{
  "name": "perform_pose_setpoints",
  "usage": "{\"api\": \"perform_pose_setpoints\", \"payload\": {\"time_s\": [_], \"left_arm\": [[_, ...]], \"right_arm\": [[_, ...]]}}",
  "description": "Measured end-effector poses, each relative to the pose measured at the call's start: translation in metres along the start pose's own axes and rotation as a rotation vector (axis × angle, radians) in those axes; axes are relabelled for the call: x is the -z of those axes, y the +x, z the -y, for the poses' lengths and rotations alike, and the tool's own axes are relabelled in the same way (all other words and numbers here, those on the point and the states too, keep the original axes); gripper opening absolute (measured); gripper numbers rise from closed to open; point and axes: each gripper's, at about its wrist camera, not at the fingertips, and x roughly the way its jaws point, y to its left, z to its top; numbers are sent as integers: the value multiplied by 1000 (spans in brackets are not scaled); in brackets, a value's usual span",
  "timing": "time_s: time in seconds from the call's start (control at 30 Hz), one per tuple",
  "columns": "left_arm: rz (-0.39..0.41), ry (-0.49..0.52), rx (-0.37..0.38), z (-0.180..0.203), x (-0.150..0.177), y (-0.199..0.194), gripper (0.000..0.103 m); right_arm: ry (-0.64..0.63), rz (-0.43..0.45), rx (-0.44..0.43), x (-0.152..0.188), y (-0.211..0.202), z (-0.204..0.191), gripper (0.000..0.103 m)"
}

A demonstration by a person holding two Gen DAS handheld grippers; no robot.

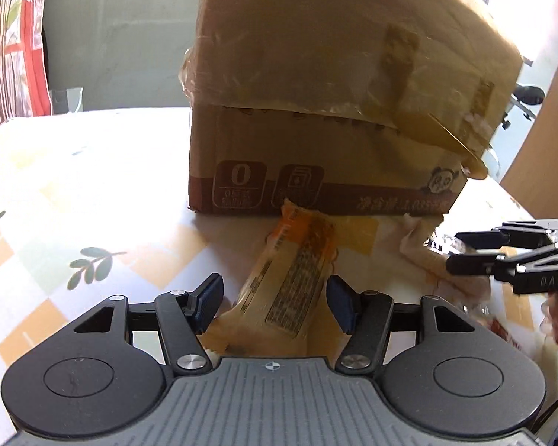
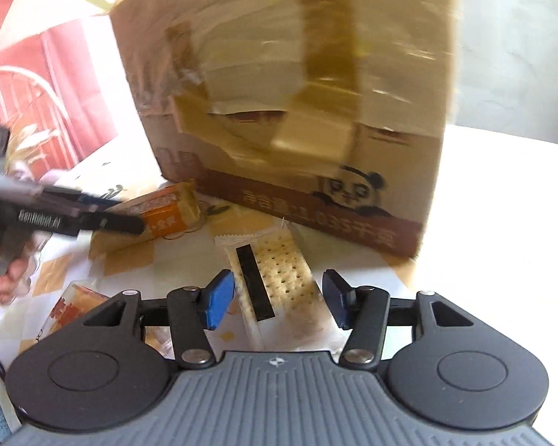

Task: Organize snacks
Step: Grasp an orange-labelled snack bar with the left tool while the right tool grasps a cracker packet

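Observation:
An orange and cream snack packet (image 1: 294,278) lies on the table in front of a tall cardboard box (image 1: 316,93). My left gripper (image 1: 275,303) is open and straddles the packet's near end, with its pads standing just off the wrapper. In the right wrist view a clear packet of pale crackers (image 2: 279,275) with a black stripe lies between the fingers of my open right gripper (image 2: 279,299), with a gap on each side. The orange packet (image 2: 167,212) shows there too, under the left gripper (image 2: 130,223). The right gripper (image 1: 454,251) enters the left wrist view from the right.
The taped box (image 2: 297,93), printed with a panda, fills the space straight ahead. A patterned tablecloth (image 1: 74,186) covers the table. Another orange snack packet (image 2: 74,308) lies near the front left. A hand (image 2: 7,271) holds the left gripper's handle.

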Motion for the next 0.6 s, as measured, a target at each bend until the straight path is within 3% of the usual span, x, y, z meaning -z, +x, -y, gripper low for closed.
{"api": "perform_pose_setpoints", "payload": {"time_s": [0.17,0.37,0.53,0.6], "left_arm": [[7,-11,-18,0,-4,7,64],[-1,24,-73,16,-13,18,66],[8,51,-88,28,-9,16,39],[13,15,-93,27,-7,13,39]], "right_arm": [[27,17,15,5,-2,5,55],[-69,32,70,5,10,-5,55],[-116,43,104,12,12,-14,55],[-139,46,119,15,13,-18,55]]}}
